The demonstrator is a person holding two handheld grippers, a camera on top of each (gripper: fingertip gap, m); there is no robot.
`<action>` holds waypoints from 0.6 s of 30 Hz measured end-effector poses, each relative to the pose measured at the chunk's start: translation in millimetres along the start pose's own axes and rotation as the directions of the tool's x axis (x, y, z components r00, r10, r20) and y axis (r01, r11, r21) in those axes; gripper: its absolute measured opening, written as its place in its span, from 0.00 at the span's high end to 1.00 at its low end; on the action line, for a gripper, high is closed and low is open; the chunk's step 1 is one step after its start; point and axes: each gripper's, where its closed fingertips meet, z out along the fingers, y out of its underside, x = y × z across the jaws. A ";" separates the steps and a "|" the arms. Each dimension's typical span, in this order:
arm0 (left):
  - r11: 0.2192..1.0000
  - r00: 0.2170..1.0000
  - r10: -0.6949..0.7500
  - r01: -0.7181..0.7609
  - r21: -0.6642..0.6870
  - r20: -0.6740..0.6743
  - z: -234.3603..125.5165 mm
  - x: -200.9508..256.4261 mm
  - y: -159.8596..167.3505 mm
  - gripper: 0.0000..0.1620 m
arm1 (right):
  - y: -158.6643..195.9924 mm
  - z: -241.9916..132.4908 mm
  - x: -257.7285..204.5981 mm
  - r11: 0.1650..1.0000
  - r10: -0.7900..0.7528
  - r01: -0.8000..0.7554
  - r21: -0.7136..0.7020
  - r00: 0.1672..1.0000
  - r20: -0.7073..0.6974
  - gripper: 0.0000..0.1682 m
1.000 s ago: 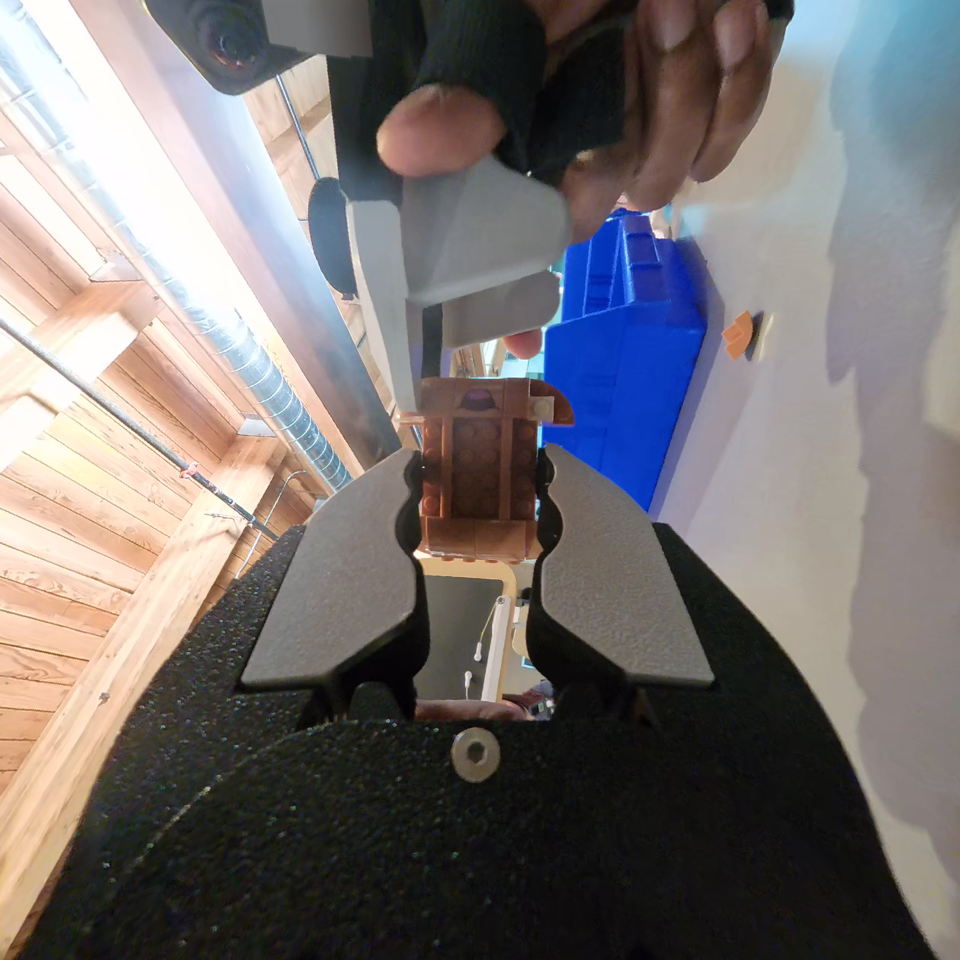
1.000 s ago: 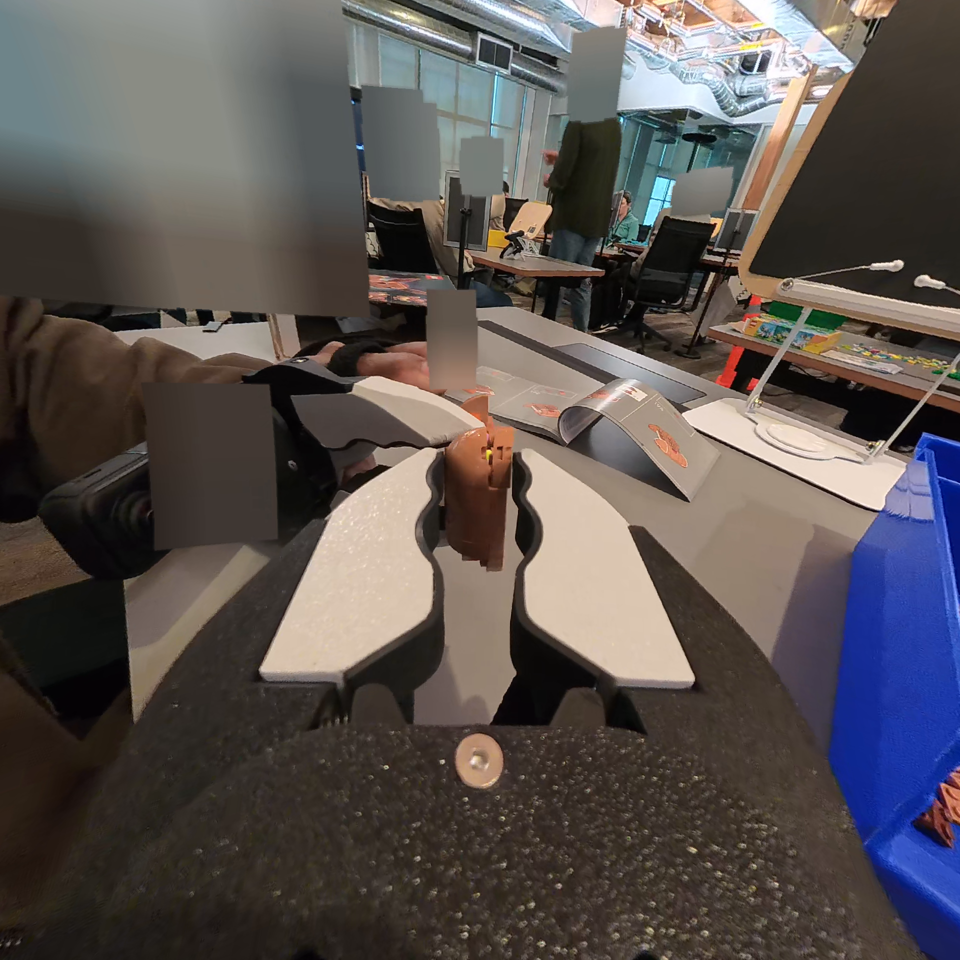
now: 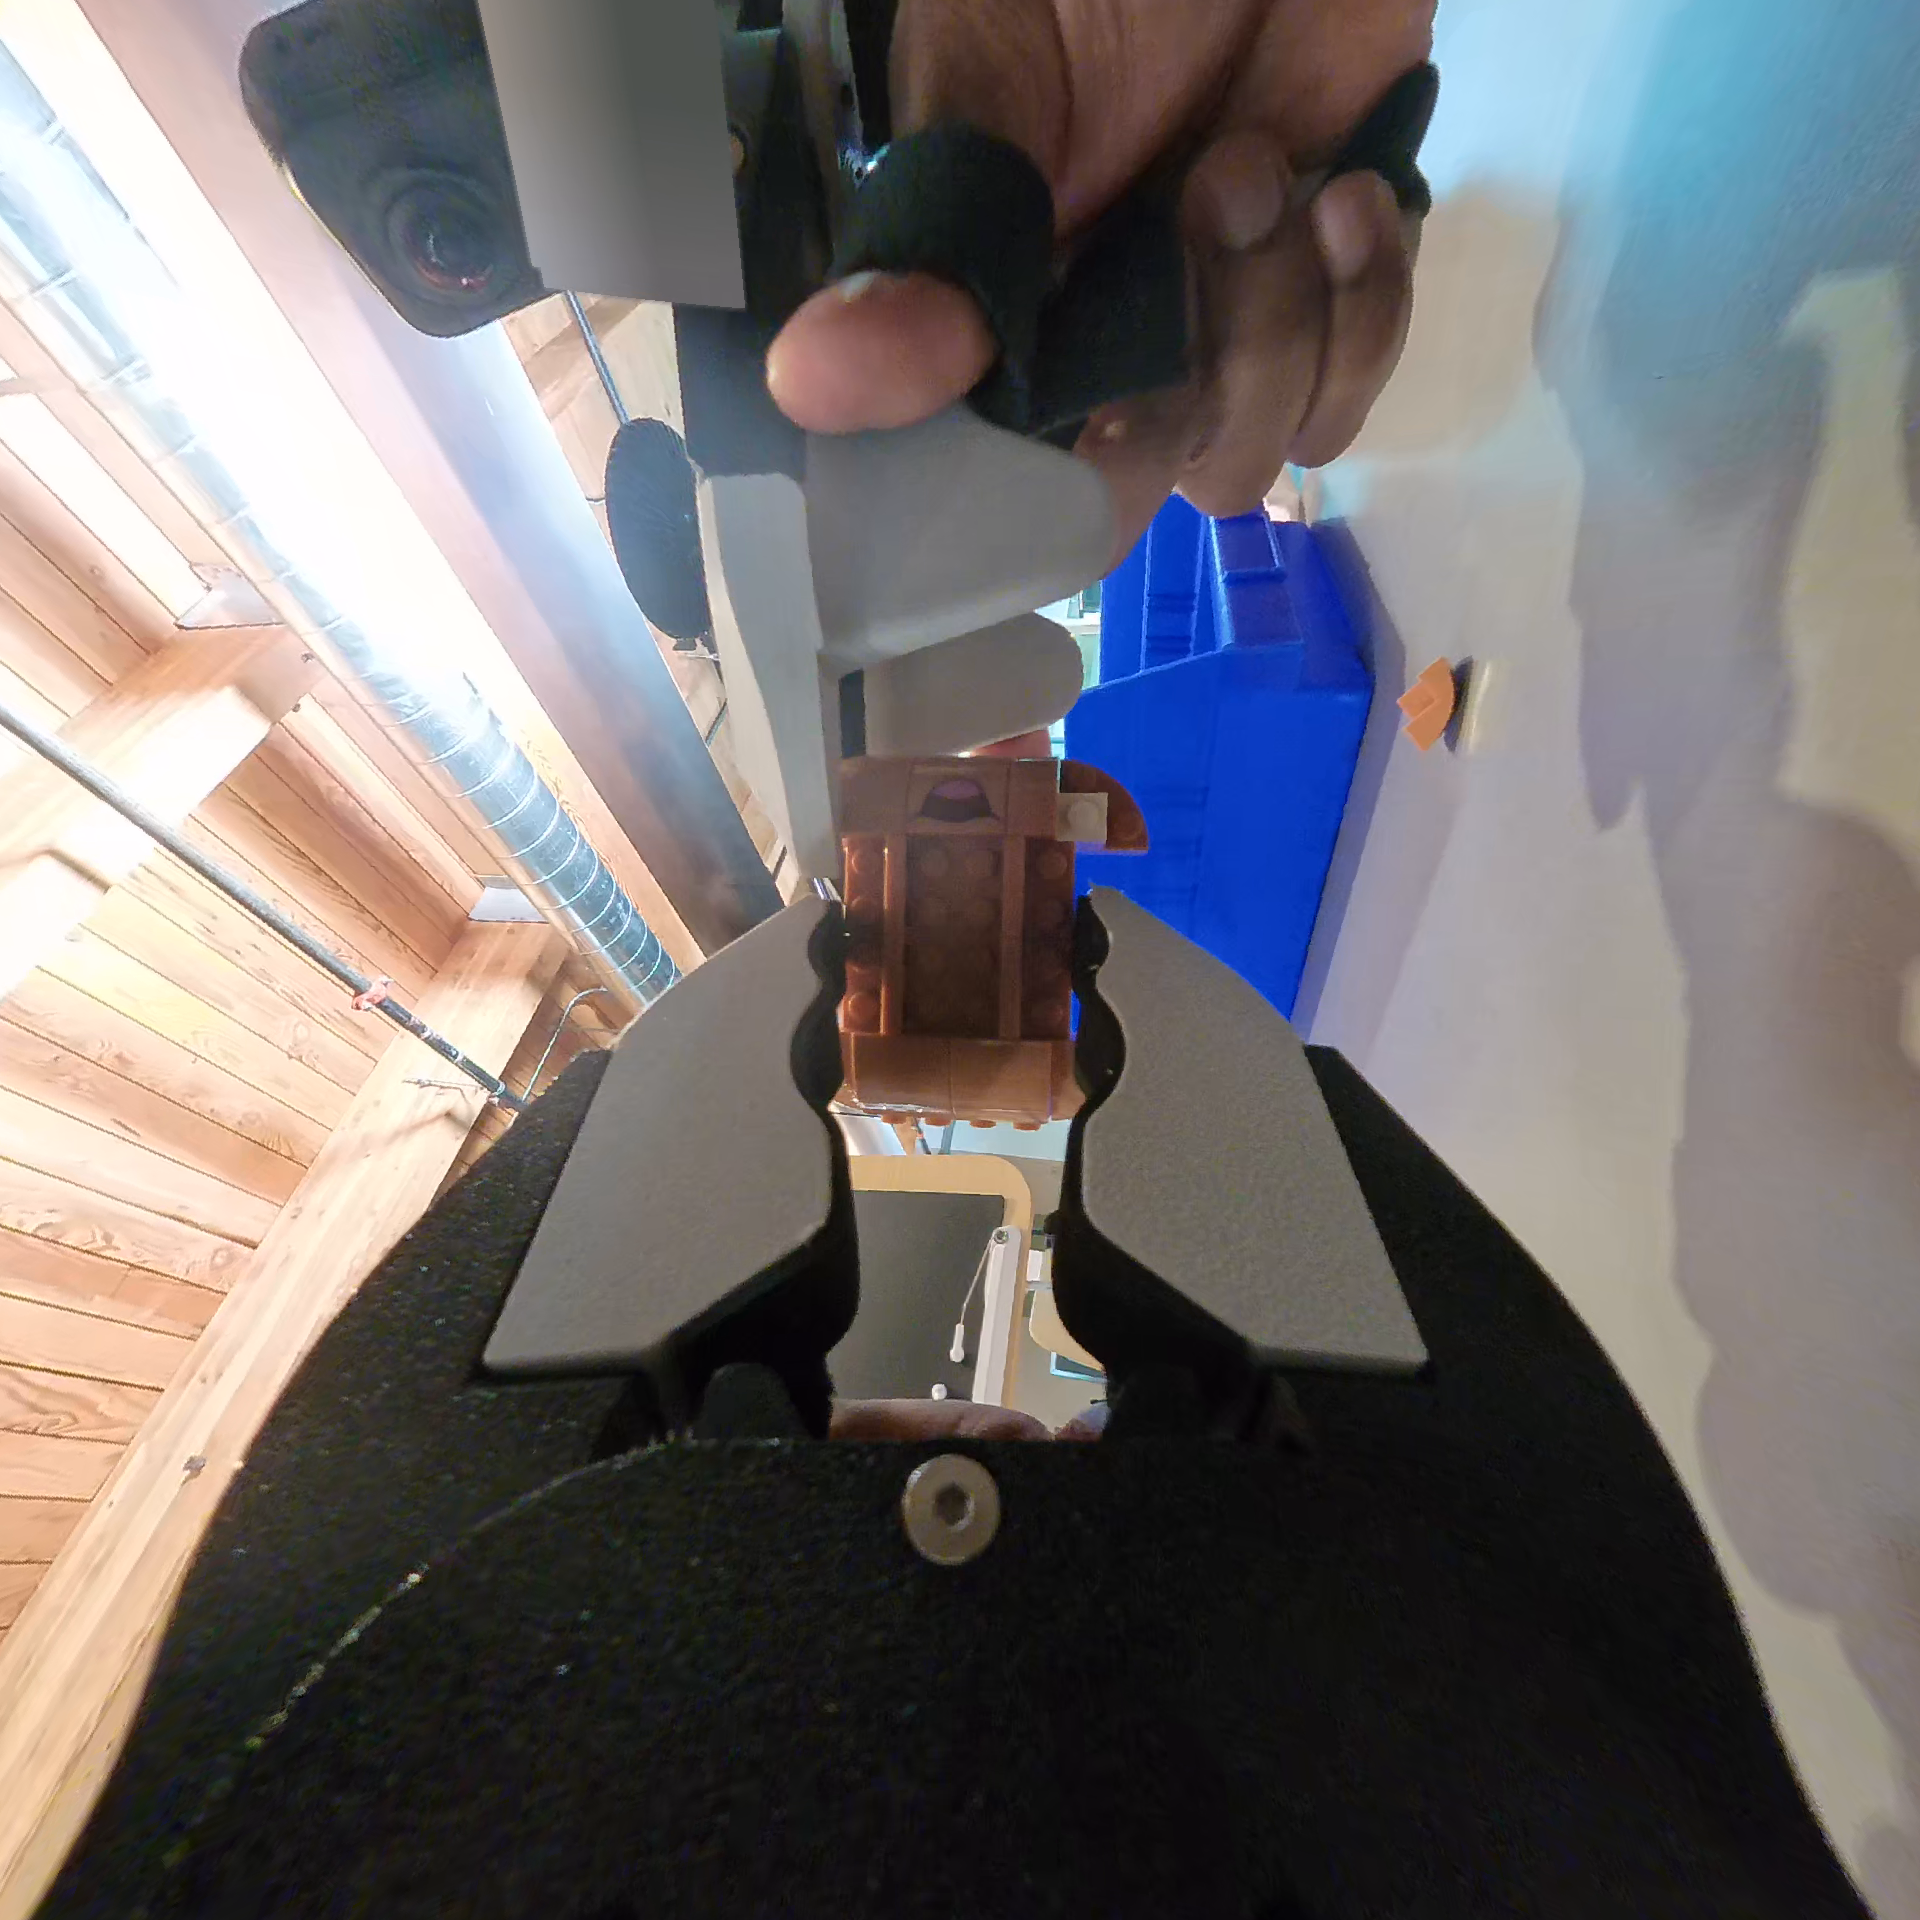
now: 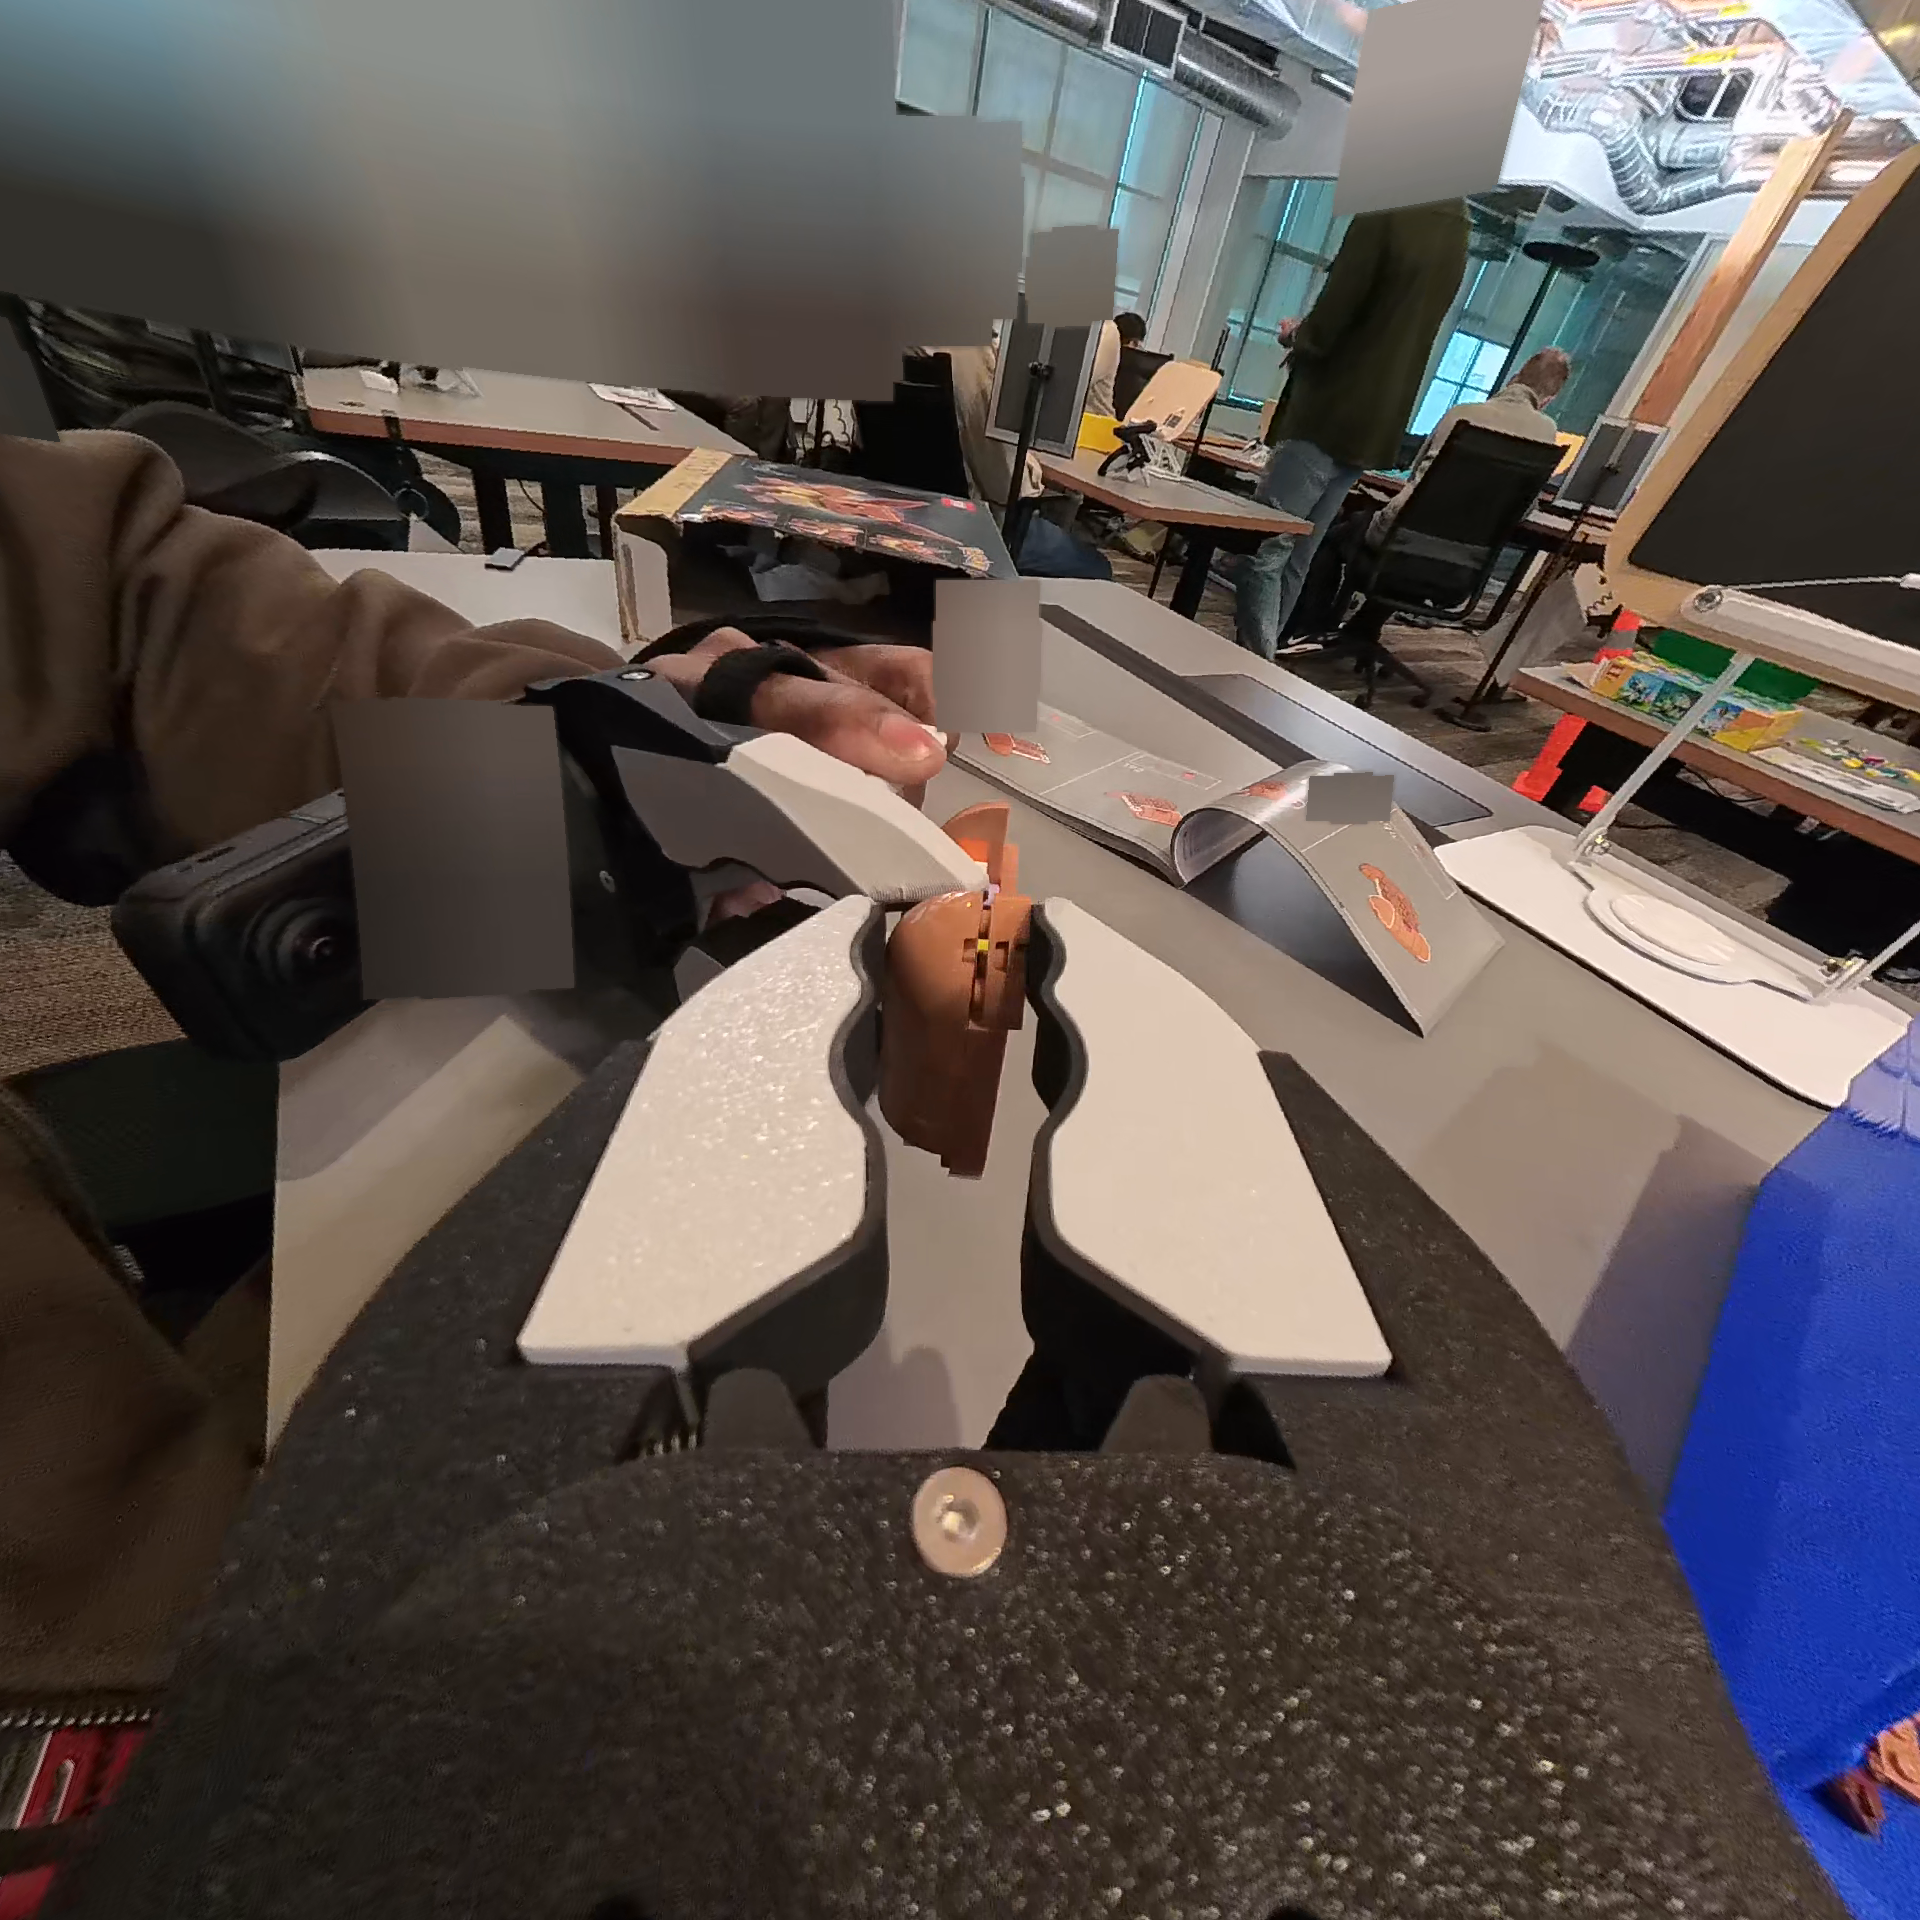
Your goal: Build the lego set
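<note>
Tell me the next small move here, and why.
Probably a gentle squeeze by the right gripper to seat the layers. It and the left gripper both clamp the brown lego assembly off the table, and the right wrist view shows a visible seam running between its layers.

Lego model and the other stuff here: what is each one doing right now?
Lego model: held in the air by both tools.
Left tool: shut on the model.
Right tool: shut on the model.
Booklet: lying open on the table.
Blue bin: sitting on the table.
</note>
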 end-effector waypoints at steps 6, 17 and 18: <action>1.000 1.000 -0.003 0.003 -0.003 0.004 0.0 -1.1 0.4 0.74 | -1.2 0.2 -0.2 1.000 0.010 -0.010 0.011 1.000 -0.011 0.85; 1.000 1.000 -0.009 0.009 -0.014 0.012 -0.4 -4.0 1.8 0.74 | -4.1 1.1 -0.6 0.999 0.023 -0.022 0.040 0.999 -0.033 0.86; 1.000 1.000 -0.009 0.009 -0.017 0.012 -0.4 -4.1 2.0 0.74 | -4.3 1.2 -0.4 0.999 0.026 -0.024 0.041 0.999 -0.034 0.86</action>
